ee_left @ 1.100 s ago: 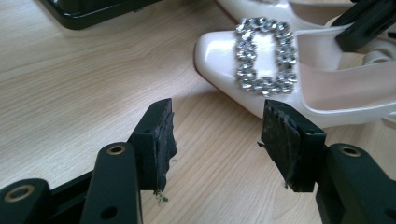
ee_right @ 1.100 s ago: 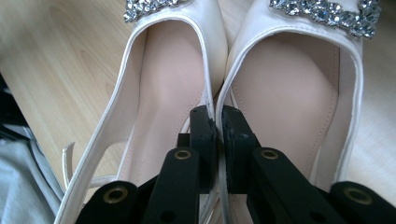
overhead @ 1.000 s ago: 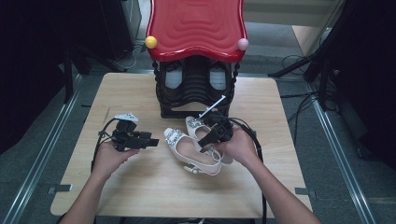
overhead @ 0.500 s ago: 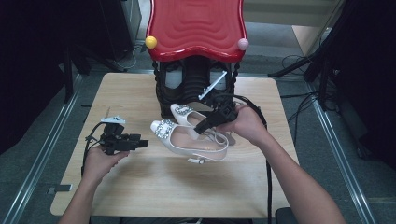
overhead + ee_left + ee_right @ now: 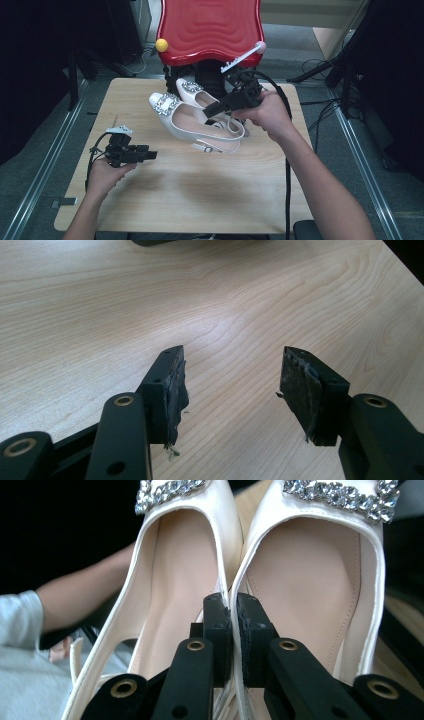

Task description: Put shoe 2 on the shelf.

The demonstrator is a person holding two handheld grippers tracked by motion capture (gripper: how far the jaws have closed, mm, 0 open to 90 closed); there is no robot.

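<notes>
Two white slingback shoes (image 5: 200, 117) with sparkling buckles hang side by side in the air above the table's middle, toes toward the far left. My right gripper (image 5: 212, 110) is shut on their two inner edges, pinched together, as the right gripper view shows: shoes (image 5: 260, 555), gripper (image 5: 232, 610). My left gripper (image 5: 150, 155) rests low over the table's left side, held in a hand. In the left gripper view that gripper (image 5: 232, 380) stands open over bare wood with nothing between its jaws.
A red wavy-topped rack (image 5: 212, 30) with a black frame stands at the table's far edge, a yellow ball (image 5: 161, 45) and a pink ball (image 5: 260, 47) at its corners. The wooden table (image 5: 200, 200) has metal rails on both sides. Cables trail from both grippers.
My right gripper has lifted the pair of shoes off the table and carried them up toward the red rack. The left gripper drew slightly left and then stayed still.
</notes>
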